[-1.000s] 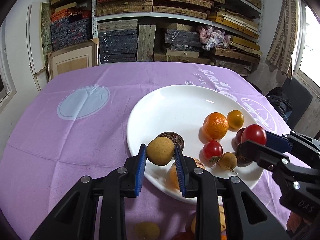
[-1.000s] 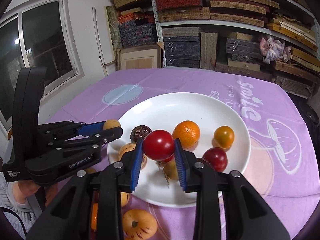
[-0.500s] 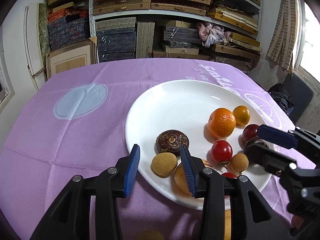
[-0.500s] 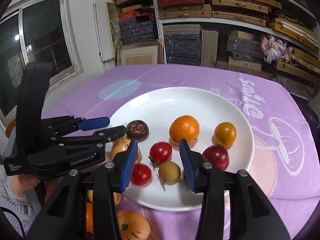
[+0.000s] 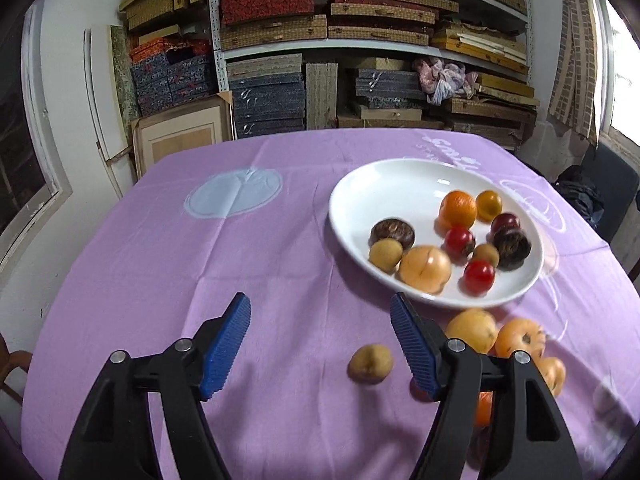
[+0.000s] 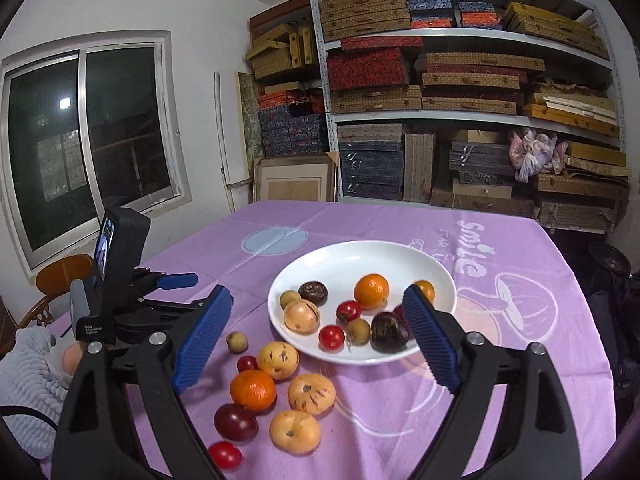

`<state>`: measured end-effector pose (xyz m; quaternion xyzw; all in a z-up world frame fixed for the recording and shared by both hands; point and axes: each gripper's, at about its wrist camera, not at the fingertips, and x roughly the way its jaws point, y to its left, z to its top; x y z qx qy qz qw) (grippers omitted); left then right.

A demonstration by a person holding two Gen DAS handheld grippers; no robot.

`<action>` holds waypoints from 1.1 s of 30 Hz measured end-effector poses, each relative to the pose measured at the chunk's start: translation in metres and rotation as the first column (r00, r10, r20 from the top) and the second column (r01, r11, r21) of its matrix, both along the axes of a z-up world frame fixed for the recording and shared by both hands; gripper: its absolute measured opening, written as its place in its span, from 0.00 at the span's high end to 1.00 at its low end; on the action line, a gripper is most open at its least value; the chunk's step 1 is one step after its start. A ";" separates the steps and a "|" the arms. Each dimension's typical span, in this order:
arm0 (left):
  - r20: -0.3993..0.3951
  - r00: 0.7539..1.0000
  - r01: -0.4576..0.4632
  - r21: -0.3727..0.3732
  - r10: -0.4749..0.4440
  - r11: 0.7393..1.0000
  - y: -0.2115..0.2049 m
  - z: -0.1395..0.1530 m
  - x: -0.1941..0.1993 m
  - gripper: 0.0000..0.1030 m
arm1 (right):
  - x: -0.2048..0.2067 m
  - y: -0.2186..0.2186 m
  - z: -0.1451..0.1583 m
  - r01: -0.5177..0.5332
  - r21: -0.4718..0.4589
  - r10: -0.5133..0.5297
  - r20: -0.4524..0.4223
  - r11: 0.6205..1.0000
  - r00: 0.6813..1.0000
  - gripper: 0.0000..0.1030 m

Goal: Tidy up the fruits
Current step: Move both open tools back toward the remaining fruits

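Note:
A white plate on the purple cloth holds several fruits: an orange, cherry tomatoes, small tan longans, a peach and dark round fruits. The plate also shows in the left wrist view. Loose fruit lies on the cloth in front of the plate: a longan, an orange, peaches, a dark plum and a cherry tomato. My left gripper is open and empty above the cloth, left of the loose longan. My right gripper is open and empty, raised above the plate's near edge.
The left gripper's body shows at the left of the right wrist view. Shelves stacked with boxes stand behind the table. A window and a wooden chair are at the left.
Both grippers let go of their fruit onto the plate, the left a longan and the right a cherry tomato, opened wide and drew back and up from the plate.

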<state>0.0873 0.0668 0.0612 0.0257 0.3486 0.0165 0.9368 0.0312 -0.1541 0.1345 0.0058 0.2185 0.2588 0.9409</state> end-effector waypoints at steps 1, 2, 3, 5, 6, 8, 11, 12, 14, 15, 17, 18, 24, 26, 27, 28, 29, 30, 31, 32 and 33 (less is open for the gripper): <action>-0.012 1.000 -0.008 -0.009 0.008 1.000 0.004 -0.006 -0.003 0.29 | -0.004 -0.006 -0.009 0.009 0.000 -0.009 -0.012 1.000 1.000 0.15; -0.022 1.000 -0.015 -0.024 0.014 1.000 0.007 -0.012 -0.005 0.29 | -0.009 -0.009 -0.018 0.021 -0.002 -0.021 -0.029 1.000 0.999 0.14; -0.028 0.999 -0.020 -0.037 0.019 0.999 0.009 -0.017 -0.006 0.29 | -0.008 -0.014 -0.028 0.034 -0.002 -0.034 -0.052 0.999 0.998 0.14; -0.041 0.999 -0.021 -0.057 0.019 0.998 0.010 -0.025 -0.006 0.29 | -0.001 -0.022 -0.047 0.066 -0.003 -0.066 -0.112 0.998 0.991 0.14; -0.045 0.999 -0.011 -0.062 0.008 0.998 0.010 -0.027 -0.006 0.29 | 0.004 -0.026 -0.052 0.081 0.002 -0.080 -0.140 0.997 0.987 0.14; -0.038 0.999 0.015 -0.050 -0.017 0.999 0.005 -0.030 -0.007 0.29 | 0.011 -0.030 -0.062 0.096 0.024 -0.090 -0.182 0.995 0.979 0.14; -0.032 0.998 0.060 0.001 -0.060 0.998 -0.009 -0.031 -0.009 0.29 | 0.017 -0.032 -0.069 0.101 0.036 -0.091 -0.216 0.994 0.972 0.13; -0.036 0.997 0.071 0.018 -0.070 0.997 -0.013 -0.032 -0.009 0.29 | 0.017 -0.031 -0.070 0.100 0.034 -0.090 -0.216 0.994 0.972 0.12; -0.043 0.996 0.085 0.038 -0.083 0.996 -0.019 -0.033 -0.008 0.29 | 0.017 -0.027 -0.070 0.096 0.025 -0.089 -0.212 0.995 0.973 0.11; -0.047 0.995 0.089 0.039 -0.087 0.995 -0.019 -0.033 -0.007 0.29 | 0.016 -0.026 -0.071 0.094 0.021 -0.087 -0.211 0.995 0.974 0.10; -0.061 0.995 0.087 0.028 -0.085 0.996 -0.018 -0.035 -0.004 0.29 | 0.016 -0.023 -0.071 0.089 0.015 -0.084 -0.215 0.996 0.973 0.09; -0.070 0.994 0.081 0.019 -0.080 0.996 -0.015 -0.037 -0.002 0.29 | 0.017 -0.021 -0.071 0.087 0.011 -0.082 -0.219 0.996 0.972 0.09; -0.098 0.993 0.063 -0.024 -0.065 0.998 -0.007 -0.040 0.003 0.29 | 0.022 -0.017 -0.077 0.087 -0.007 -0.086 -0.246 0.996 0.965 0.09; -0.097 0.992 0.072 -0.029 -0.075 0.997 -0.009 -0.040 0.003 0.29 | 0.022 -0.016 -0.078 0.077 0.000 -0.074 -0.254 0.997 0.964 0.09; -0.095 0.992 0.078 -0.030 -0.080 0.997 -0.010 -0.040 0.003 0.29 | 0.020 -0.015 -0.077 0.066 0.006 -0.062 -0.256 0.998 0.965 0.09; -0.092 0.992 0.084 -0.033 -0.087 0.996 -0.011 -0.040 0.003 0.29 | 0.019 -0.013 -0.076 0.049 0.012 -0.045 -0.258 0.999 0.965 0.09; -0.089 0.992 0.089 -0.035 -0.092 0.995 -0.012 -0.039 0.004 0.29 | 0.016 -0.011 -0.075 0.027 0.017 -0.022 -0.258 0.999 0.966 0.09; -0.088 0.991 0.094 -0.035 -0.097 0.995 -0.014 -0.038 0.005 0.30 | 0.014 -0.007 -0.073 0.001 0.019 0.004 -0.256 1.000 0.967 0.09; -0.087 0.991 0.100 -0.033 -0.103 0.994 -0.016 -0.038 0.005 0.32 | 0.011 -0.003 -0.072 -0.026 0.018 0.030 -0.251 0.999 0.967 0.09; -0.084 0.990 0.108 -0.032 -0.111 0.994 -0.017 -0.038 0.005 0.33 | 0.007 0.002 -0.070 -0.055 0.012 0.056 -0.246 0.998 0.968 0.09; -0.084 0.990 0.115 -0.029 -0.117 0.993 -0.019 -0.038 0.005 0.37 | 0.004 0.008 -0.069 -0.084 0.003 0.082 -0.243 0.996 0.967 0.09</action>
